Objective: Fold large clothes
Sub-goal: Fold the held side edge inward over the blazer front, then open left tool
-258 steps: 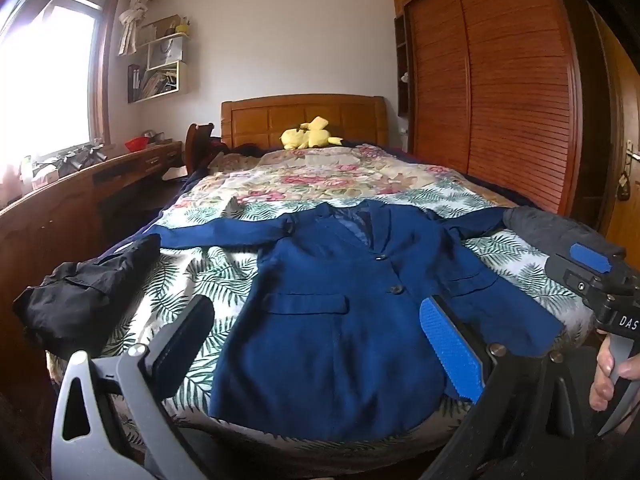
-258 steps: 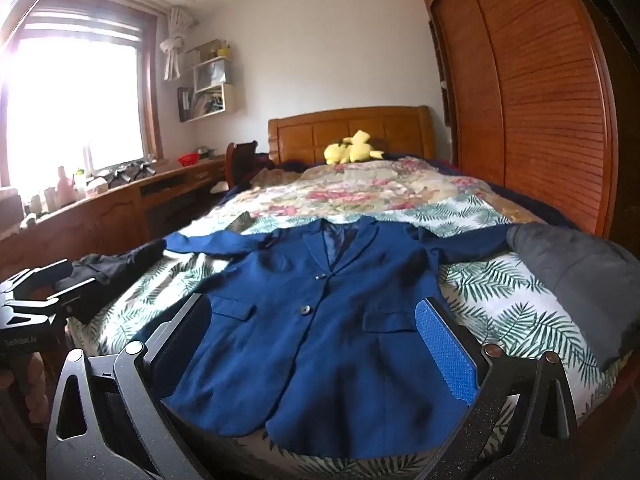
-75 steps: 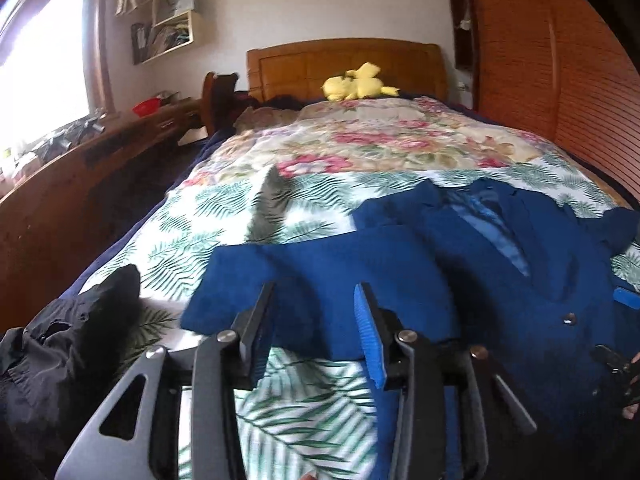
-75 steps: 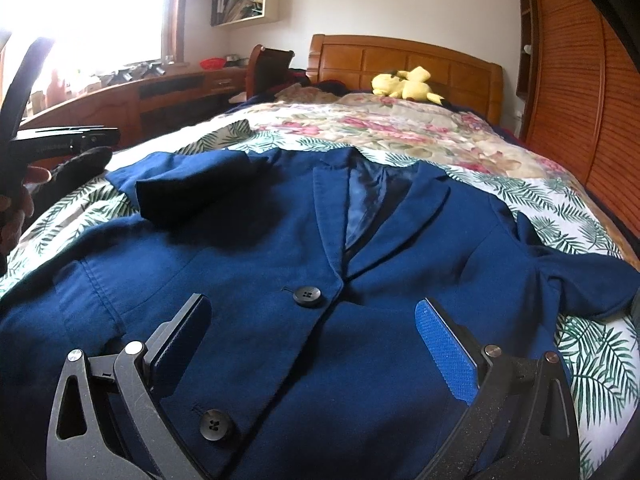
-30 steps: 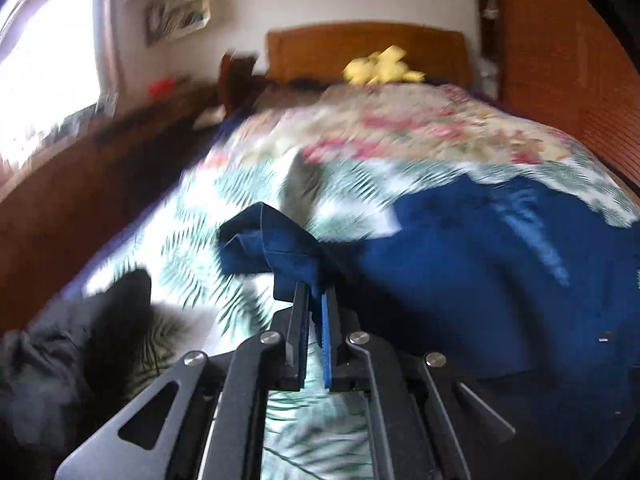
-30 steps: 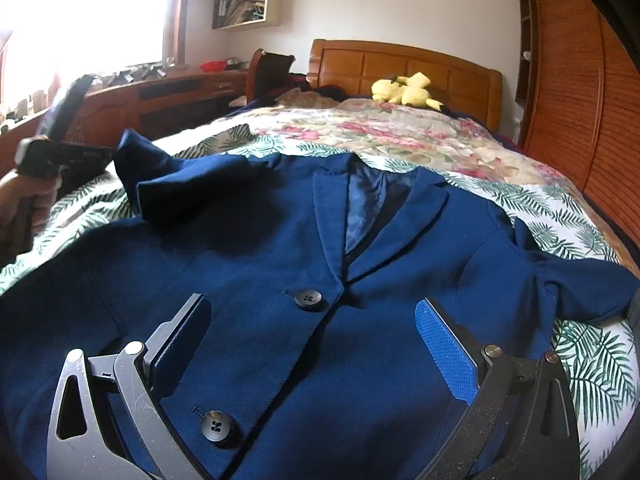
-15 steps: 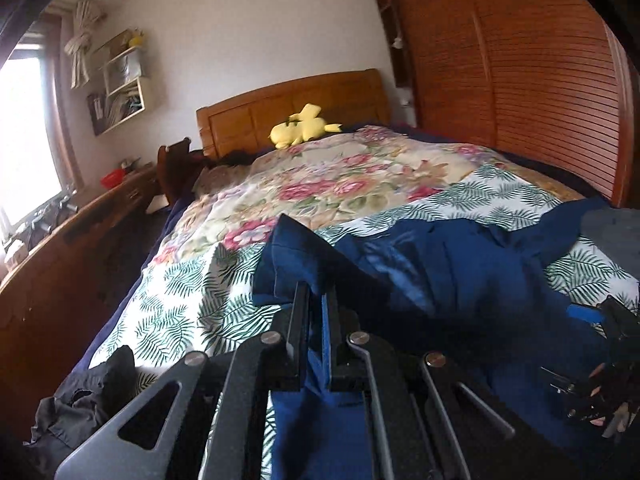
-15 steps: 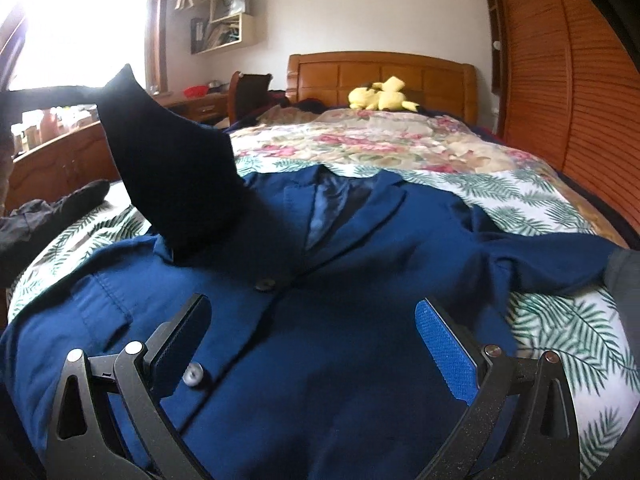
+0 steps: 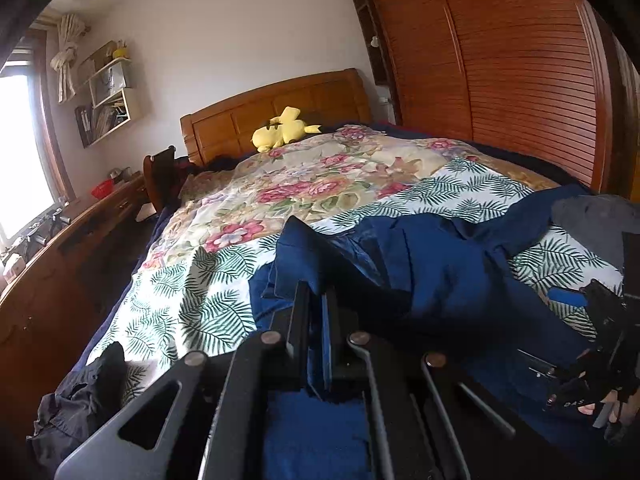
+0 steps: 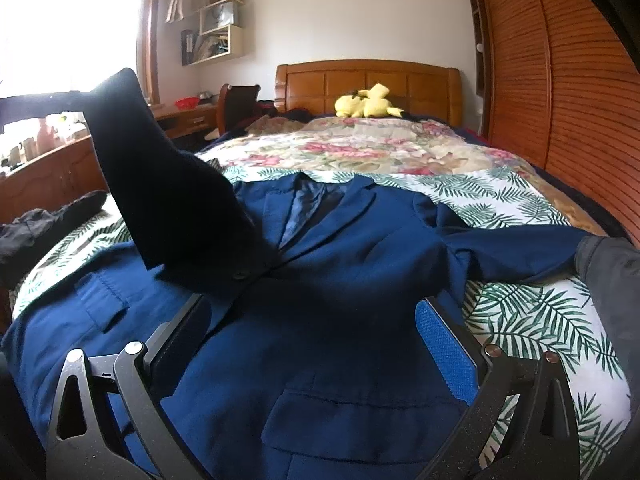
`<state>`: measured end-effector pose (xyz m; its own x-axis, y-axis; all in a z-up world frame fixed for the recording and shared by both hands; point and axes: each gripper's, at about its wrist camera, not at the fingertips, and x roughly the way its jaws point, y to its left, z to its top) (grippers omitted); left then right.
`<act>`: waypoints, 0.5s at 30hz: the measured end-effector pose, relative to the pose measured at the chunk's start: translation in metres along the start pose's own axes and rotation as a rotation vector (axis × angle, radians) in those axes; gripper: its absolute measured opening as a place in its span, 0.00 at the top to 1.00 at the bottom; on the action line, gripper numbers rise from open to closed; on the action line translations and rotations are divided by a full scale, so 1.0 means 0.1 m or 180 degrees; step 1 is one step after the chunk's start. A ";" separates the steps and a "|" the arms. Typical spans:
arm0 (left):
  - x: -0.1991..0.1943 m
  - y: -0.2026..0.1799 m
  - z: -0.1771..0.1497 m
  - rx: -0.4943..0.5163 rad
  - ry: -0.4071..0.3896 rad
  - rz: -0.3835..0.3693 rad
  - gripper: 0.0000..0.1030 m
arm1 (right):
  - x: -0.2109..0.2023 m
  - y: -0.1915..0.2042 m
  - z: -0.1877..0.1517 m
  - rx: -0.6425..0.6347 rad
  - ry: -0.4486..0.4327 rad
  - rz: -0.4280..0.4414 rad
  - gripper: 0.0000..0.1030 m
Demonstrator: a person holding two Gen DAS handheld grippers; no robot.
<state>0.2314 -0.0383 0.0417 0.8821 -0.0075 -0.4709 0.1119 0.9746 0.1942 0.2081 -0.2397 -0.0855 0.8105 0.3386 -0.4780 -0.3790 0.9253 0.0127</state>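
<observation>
**Sleeve lifted over jacket front**

Blue jacket (image 10: 360, 280) lies face-up on the bed (image 10: 540, 320). Left hand-held gripper (image 9: 316, 312) is clamped on the sleeve (image 10: 160, 184), raised above the jacket's chest. Right hand-held gripper (image 10: 312, 344) stands wide, empty, over the jacket's lower front.

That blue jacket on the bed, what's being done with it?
A person with a two-finger gripper in each hand is folding the blue jacket spread on the bed. The left gripper is shut on one sleeve, lifted and held over the jacket's front. The right gripper hovers open above the lower front, holding nothing. The other sleeve lies stretched out sideways.
</observation>
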 end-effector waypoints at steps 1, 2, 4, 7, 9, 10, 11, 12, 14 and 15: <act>0.00 0.00 0.00 -0.0007 0.0002 -0.0006 0.99 | -0.01 -0.01 0.00 0.0004 -0.0004 0.0009 0.00; -0.03 -0.02 -0.01 -0.0016 0.0002 -0.0012 0.99 | -0.03 -0.01 0.00 0.0005 -0.0007 0.0018 0.00; -0.07 -0.05 -0.04 -0.0034 0.0008 -0.0022 0.99 | -0.04 0.00 0.01 0.0006 -0.0012 0.0036 0.00; -0.14 -0.07 -0.12 -0.0066 0.0029 -0.0037 0.99 | -0.05 0.03 0.03 0.0001 -0.0026 0.0074 0.00; -0.18 -0.07 -0.19 -0.0080 0.0039 -0.0052 0.99 | -0.05 0.06 0.04 -0.0015 -0.0034 0.0094 0.00; -0.20 -0.08 -0.21 -0.0093 0.0037 -0.0060 0.99 | -0.04 0.08 0.05 -0.0026 -0.0033 0.0100 0.00; -0.22 -0.08 -0.25 -0.0106 0.0035 -0.0077 0.99 | -0.04 0.11 0.05 -0.0042 -0.0030 0.0112 0.00; -0.23 -0.08 -0.28 -0.0119 0.0040 -0.0096 0.99 | -0.03 0.13 0.05 -0.0054 -0.0025 0.0120 0.00; -0.25 -0.07 -0.36 -0.0136 0.0063 -0.0153 0.99 | -0.01 0.18 0.05 -0.0083 -0.0013 0.0124 0.00; -0.24 -0.07 -0.38 -0.0150 0.0074 -0.0171 0.99 | 0.00 0.20 0.05 -0.0091 -0.0007 0.0120 0.00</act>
<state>0.1918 -0.0365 0.0192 0.8645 -0.0554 -0.4995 0.1368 0.9823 0.1277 0.2027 -0.2206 -0.0811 0.7964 0.3735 -0.4757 -0.4219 0.9066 0.0055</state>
